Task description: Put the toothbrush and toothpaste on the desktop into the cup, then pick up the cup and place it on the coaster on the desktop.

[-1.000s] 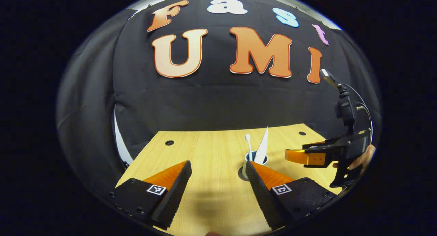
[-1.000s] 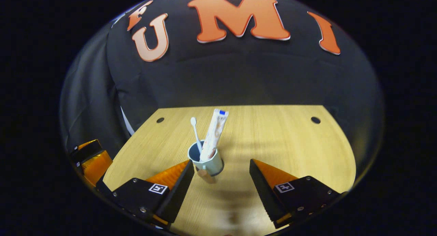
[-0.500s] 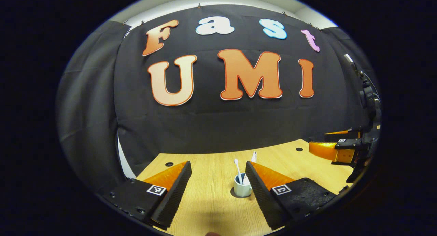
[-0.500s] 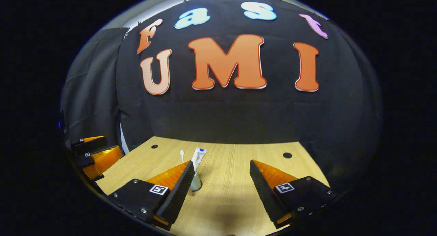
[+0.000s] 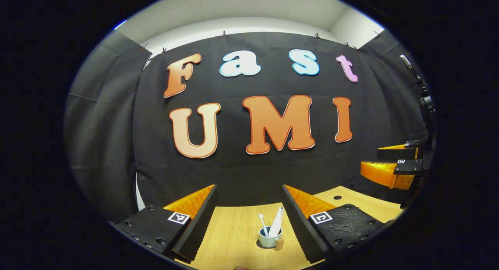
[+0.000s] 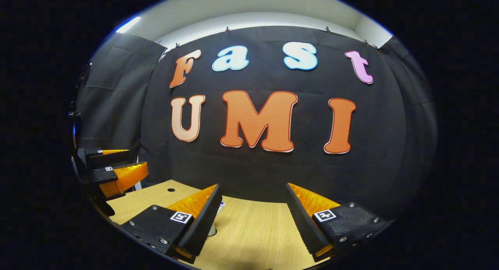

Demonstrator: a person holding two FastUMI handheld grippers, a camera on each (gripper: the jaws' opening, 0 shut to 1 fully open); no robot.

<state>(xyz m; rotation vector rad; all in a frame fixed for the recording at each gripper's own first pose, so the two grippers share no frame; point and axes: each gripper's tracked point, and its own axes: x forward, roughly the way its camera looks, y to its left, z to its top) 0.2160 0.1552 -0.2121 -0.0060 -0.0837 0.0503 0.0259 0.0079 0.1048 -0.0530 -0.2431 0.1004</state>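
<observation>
My left gripper (image 5: 248,207) and right gripper (image 6: 253,207) both stand wide apart, holding nothing. In the left gripper view the cup (image 5: 269,237) sits low in the frame between my fingers on the desktop (image 5: 230,238), toothbrush (image 5: 263,224) and toothpaste (image 5: 276,222) standing in it, a small brown coaster (image 5: 279,244) edge showing just beside its base. My right gripper shows at that frame's right edge.

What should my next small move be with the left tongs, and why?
Probably dip the left tongs toward the cup for a closer look. The toothbrush and toothpaste stand in it and these tongs are open and empty, but the brown coaster peeks out beside the cup's base, so its seating looks uncertain.
</observation>
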